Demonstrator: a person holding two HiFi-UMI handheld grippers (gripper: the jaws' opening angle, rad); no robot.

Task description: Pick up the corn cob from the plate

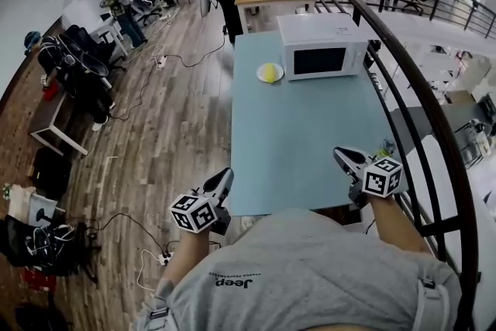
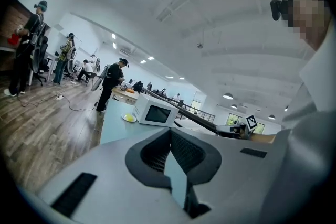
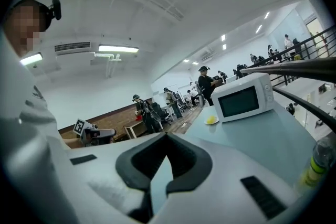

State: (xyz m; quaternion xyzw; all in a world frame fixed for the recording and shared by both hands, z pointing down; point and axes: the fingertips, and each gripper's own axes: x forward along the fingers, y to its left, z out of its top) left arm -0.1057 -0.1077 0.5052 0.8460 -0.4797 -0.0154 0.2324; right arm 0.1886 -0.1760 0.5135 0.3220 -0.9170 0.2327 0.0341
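Note:
The yellow corn cob (image 1: 270, 72) lies on a small white plate (image 1: 260, 74) at the far end of the light blue table (image 1: 310, 151), just left of the white microwave (image 1: 322, 45). Both grippers hang at the table's near edge, far from the plate. My left gripper (image 1: 225, 177) is off the table's left front corner, shut and holding nothing. My right gripper (image 1: 345, 157) is over the near right corner, also shut and holding nothing. From the left gripper (image 2: 170, 157) the plate (image 2: 128, 118) shows small in the distance; from the right gripper (image 3: 160, 162) the plate (image 3: 211, 120) looks the same.
The microwave (image 2: 155, 113) (image 3: 244, 97) stands at the table's far right. A plastic bottle (image 3: 319, 160) sits at the near right edge. A black railing (image 1: 418, 89) runs along the table's right side. Wooden floor with cables and several people lies to the left and beyond.

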